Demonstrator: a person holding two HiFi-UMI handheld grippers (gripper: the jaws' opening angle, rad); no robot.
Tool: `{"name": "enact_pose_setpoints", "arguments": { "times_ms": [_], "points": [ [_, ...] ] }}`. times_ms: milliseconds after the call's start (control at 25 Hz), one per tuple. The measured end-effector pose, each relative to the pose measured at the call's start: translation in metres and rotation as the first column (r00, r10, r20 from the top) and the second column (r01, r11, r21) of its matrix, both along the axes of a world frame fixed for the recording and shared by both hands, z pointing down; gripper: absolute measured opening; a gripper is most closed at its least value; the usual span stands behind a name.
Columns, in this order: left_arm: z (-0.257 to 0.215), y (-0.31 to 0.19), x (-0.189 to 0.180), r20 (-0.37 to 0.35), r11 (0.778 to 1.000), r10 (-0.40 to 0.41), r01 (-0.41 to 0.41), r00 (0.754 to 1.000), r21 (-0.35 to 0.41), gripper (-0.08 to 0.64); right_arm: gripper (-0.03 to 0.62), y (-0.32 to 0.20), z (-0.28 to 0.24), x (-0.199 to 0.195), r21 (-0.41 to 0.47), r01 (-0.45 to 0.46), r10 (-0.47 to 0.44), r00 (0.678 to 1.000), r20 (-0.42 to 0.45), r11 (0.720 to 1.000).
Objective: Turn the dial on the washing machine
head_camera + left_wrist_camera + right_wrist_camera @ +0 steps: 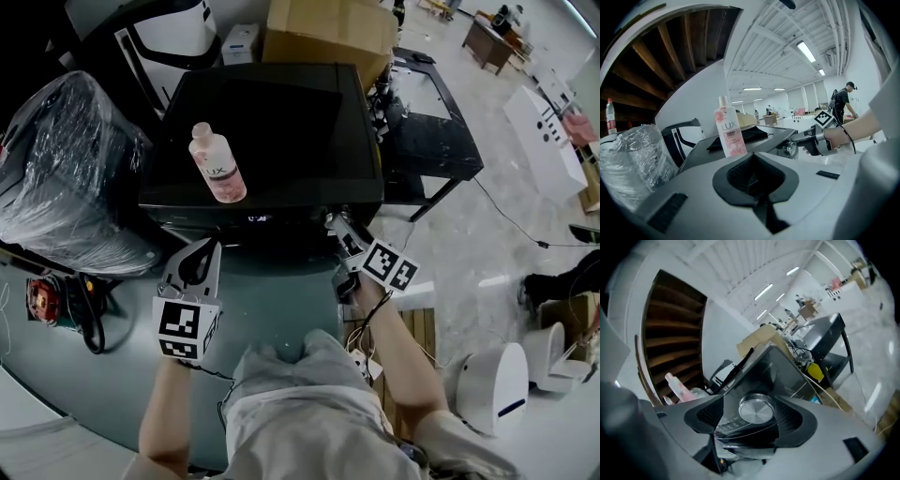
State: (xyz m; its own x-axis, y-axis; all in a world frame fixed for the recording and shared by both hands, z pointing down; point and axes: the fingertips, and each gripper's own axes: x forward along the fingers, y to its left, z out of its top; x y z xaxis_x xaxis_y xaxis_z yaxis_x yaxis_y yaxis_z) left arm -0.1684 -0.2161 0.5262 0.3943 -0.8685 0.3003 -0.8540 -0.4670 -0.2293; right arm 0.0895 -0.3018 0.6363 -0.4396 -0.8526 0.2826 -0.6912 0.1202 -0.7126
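1. The right gripper [336, 223] has its jaws spread wide, and in the right gripper view the silver dial [756, 409] sits framed between the two dark pads, with a gap showing on either side; released, nothing gripped
2. The left gripper [208, 248] is clenched, its tips meeting on nothing, and it hangs apart from the machine's front, at about 9 o'clock from the right gripper
3. The dial is on the front panel of the washing machine [272, 122], near the right end, at roughly 5 o'clock of the dark top in the head view
4. A pink bottle [217, 164] stands upright on the machine's top, at about 10 o'clock from the dial
5. At 9 o'clock of the machine is a bundle wrapped in clear plastic [66, 169]
6. At 12 o'clock, just beyond the machine, is a cardboard box [328, 33]
7. At 3 o'clock a black table [431, 141] stands just beside the machine
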Motion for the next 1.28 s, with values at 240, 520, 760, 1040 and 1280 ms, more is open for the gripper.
{"name": "enact_pose_setpoints", "arguments": {
  "times_ms": [240,520,760,1040,1280],
  "points": [
    [0.01,-0.004,0.004,-0.003,0.999,0.012,-0.012,1.0,-0.052,0.02,0.342,0.0,0.009,0.008,-0.033,-0.077,0.083,0.966,0.243,0.996],
    [0.023,-0.006,0.01,-0.001,0.994,0.029,-0.029,1.0,-0.103,0.02,0.344,-0.005,0.021,0.002,-0.076,-0.068,0.099,0.812,0.575,0.995],
    [0.032,-0.005,0.012,0.002,0.991,0.036,-0.036,0.999,-0.129,0.02,0.342,-0.007,0.042,0.006,-0.142,-0.074,0.153,0.703,0.695,0.987],
    [0.042,-0.003,0.01,-0.001,0.985,0.026,-0.025,1.0,-0.17,0.02,0.307,-0.014,0.04,0.002,-0.132,-0.062,0.134,0.738,0.661,0.989],
    [0.042,-0.008,0.01,0.002,0.983,0.033,-0.032,0.999,-0.18,0.02,0.293,-0.016,0.033,0.0,-0.083,-0.027,0.065,0.861,0.504,0.996]
  ]
}}
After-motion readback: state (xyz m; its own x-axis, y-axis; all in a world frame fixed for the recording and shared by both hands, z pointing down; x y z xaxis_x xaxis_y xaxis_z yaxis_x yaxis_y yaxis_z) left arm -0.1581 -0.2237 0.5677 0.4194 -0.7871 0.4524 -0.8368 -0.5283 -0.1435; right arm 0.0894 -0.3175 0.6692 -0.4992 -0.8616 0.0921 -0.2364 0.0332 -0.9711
